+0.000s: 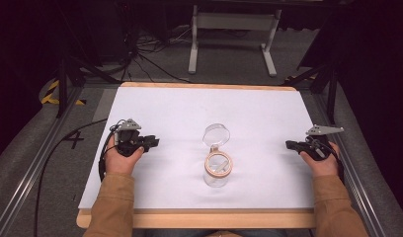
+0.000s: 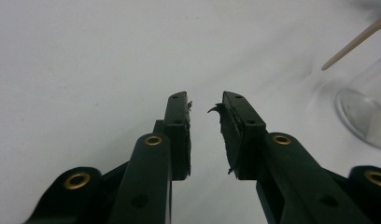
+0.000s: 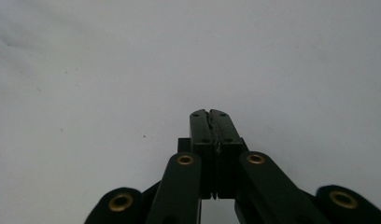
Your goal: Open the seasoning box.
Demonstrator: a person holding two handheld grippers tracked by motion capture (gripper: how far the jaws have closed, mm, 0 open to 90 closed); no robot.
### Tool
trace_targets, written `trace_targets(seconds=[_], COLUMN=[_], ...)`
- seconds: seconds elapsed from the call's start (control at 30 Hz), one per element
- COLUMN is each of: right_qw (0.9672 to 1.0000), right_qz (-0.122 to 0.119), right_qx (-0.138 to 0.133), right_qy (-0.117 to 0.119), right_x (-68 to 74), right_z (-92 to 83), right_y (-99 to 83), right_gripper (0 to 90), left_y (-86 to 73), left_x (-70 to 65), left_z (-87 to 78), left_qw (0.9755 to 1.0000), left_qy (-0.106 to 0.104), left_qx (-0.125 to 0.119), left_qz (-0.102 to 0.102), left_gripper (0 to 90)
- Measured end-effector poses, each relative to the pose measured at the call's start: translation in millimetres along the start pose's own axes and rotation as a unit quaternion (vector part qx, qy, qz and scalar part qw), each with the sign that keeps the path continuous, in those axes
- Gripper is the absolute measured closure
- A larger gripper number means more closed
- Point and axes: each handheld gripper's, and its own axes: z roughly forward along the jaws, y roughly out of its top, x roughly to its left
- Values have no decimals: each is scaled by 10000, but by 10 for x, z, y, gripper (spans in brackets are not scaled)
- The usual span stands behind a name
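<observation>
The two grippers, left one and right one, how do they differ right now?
The left gripper has its jaws parted with nothing between them; the right gripper has its jaws pressed shut, also on nothing. The left gripper sits nearer the glass jar, whose base shows in its own view; the right gripper sits farther out, near the table edge. Both are hand-held, low over the white surface, pointing inward.

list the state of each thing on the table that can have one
clear glass jar with a tan rim: upright, open
its hinged clear round lid: flipped back
left gripper: open, nothing between the jaws
right gripper: shut, holding nothing
</observation>
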Motion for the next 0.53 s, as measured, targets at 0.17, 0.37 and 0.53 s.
trace_targets(seconds=[0.17, 0.37, 0.53], right_qw=[9999, 9997, 9989], right_qz=[17, -42, -164], right_qx=[146, 254, 442], right_qy=[26, 30, -23], right_x=[3, 41, 89], right_z=[99, 156, 214], right_y=[-60, -84, -85], right_gripper=[897, 887, 887], left_y=[-25, -39, -31], left_x=[34, 40, 29], left_z=[46, 91, 98], left_qw=[9999, 9996, 9995], left_qy=[9, 58, 83], left_qx=[136, 264, 309], left_qz=[-20, 19, 48], left_gripper=[722, 718, 716])
